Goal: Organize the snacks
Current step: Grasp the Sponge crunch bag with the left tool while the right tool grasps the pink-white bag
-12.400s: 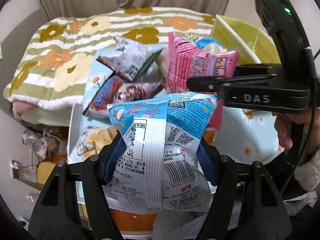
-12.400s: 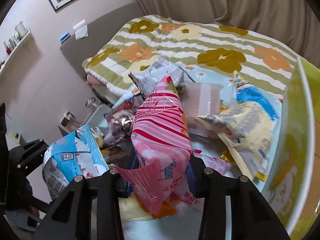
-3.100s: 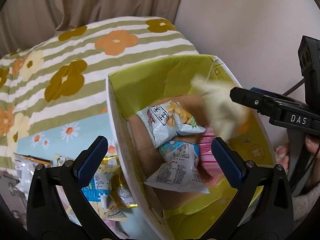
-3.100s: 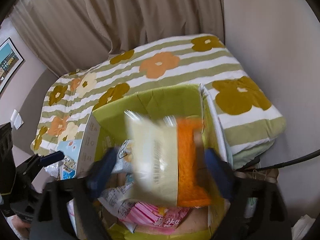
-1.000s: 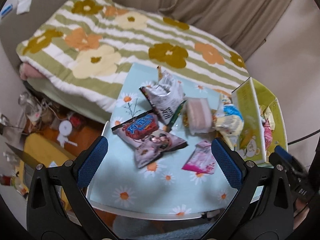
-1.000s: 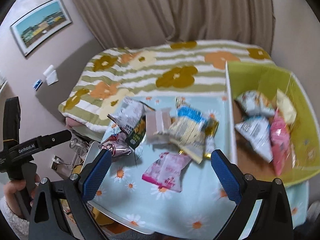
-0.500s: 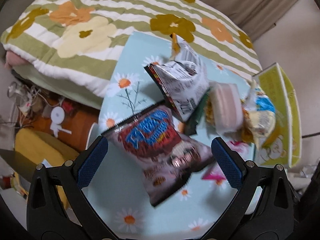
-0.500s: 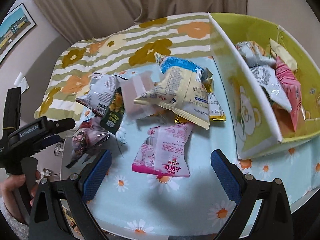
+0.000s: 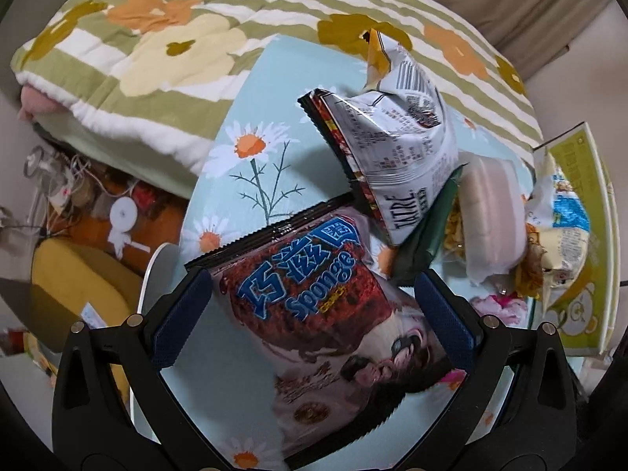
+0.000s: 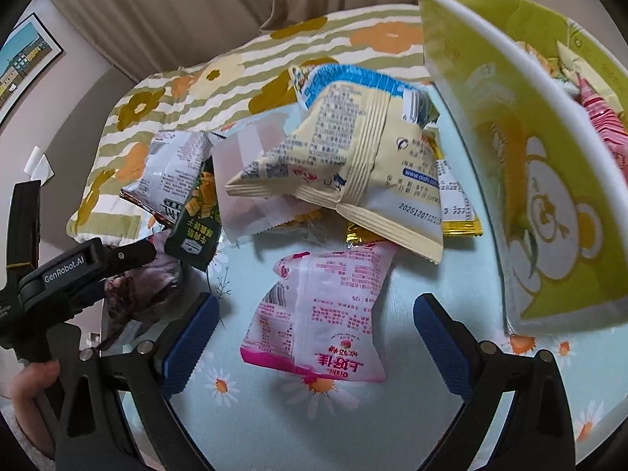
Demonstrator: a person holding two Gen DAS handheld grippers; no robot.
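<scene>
Snacks: loose heap mid-table, against green box (image 10: 510, 180) wall.
Left gripper (image 9: 314, 316): jaws spread, straddling Sponge bag (image 9: 314, 314) at table's near edge.
Right gripper (image 10: 314, 341): jaws spread around pink packet (image 10: 318, 314).
</scene>
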